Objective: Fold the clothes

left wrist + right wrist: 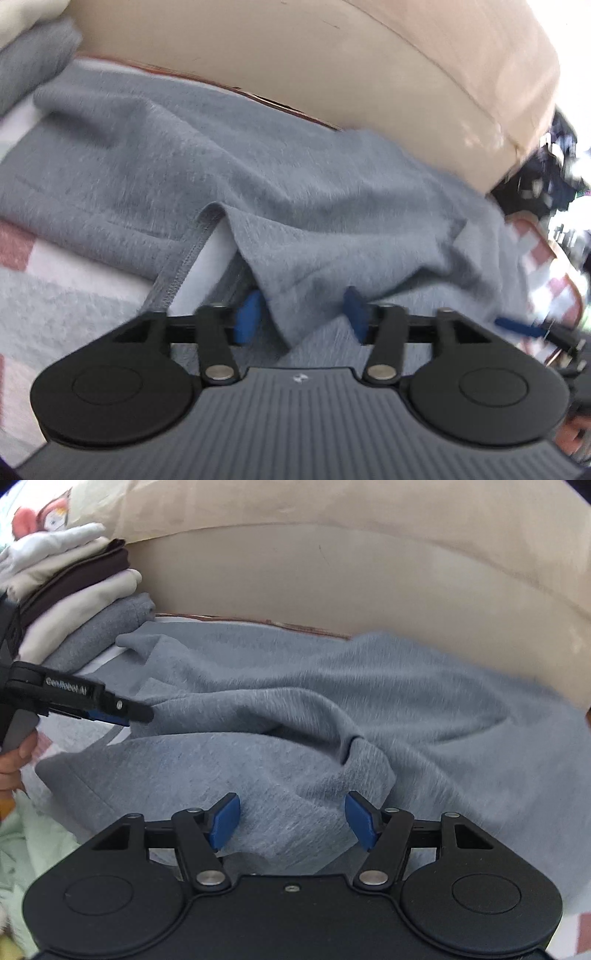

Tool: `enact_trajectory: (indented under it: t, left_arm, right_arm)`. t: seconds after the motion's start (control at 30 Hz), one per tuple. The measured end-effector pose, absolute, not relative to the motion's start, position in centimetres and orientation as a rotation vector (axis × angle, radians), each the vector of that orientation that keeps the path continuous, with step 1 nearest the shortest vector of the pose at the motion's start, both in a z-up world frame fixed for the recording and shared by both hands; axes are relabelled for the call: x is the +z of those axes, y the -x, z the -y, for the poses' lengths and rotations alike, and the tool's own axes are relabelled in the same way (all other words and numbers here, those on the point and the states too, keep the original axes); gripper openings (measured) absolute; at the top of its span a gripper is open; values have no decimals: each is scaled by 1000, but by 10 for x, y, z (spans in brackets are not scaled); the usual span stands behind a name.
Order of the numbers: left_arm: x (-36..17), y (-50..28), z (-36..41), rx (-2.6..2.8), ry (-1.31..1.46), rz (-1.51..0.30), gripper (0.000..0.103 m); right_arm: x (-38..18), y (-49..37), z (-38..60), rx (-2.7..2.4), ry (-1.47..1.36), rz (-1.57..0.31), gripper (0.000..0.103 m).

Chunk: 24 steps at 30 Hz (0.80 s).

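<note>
A grey-blue knit garment [258, 177] lies rumpled on the checked bedcover against the beige headboard; it also fills the right wrist view [332, 709]. My left gripper [301, 314] is open, its blue pads either side of a hanging fold of the garment's hem. In the right wrist view the left gripper [138, 712] comes in from the left at the garment's edge. My right gripper [291, 821] is open, pads wide apart, low over the garment's near part, holding nothing.
A stack of folded clothes [74, 590], white, brown, cream and grey, sits at the far left by the headboard [332, 572]. Pale green cloth [33, 842] lies at the near left. The red, white and grey checked bedcover [55, 280] shows under the garment.
</note>
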State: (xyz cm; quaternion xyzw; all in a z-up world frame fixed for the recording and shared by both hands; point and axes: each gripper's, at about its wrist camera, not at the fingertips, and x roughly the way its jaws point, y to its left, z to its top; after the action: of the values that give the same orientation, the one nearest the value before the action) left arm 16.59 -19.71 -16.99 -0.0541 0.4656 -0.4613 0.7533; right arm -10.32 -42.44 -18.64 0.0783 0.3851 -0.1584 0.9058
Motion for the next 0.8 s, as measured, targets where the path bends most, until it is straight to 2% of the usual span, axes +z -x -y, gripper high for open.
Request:
enact_trajectory:
  t: [0.1,0.17,0.2,0.23,0.37,0.47,0.63,0.8]
  left_arm:
    - [-177,-171,210,-983,134,-1019,59]
    - [-178,-168,219,-1015,98,-989,48]
    - [-176,-162,223,-1034,51,-954,12]
    - [-173,-156,228,-1051,-4,-912,4]
    - [-127,-126,214,-982,-203,-576,4]
    - [-83,-123,174,-907,-146,-442,4]
    - [-18,-162,100,-643,-97,-354,4]
    - [9,-210,13,-453,160,-462,4]
  right_arm:
    - [-190,108,427,-313,-204,-798,68]
    - [-192,111,429,-304,-229,-797,68]
    - [-191,113,428,-300,-230,-791,68]
    - [-189,116,428,-295,-233,-782,68]
    - [-176,135,433,-305,-252,-708,68]
    - [-169,150,442,-393,-224,-685,68]
    - [-172,176,461,-512,-265,-672,68]
    - [-185,180,471,-554,-338,-694,68]
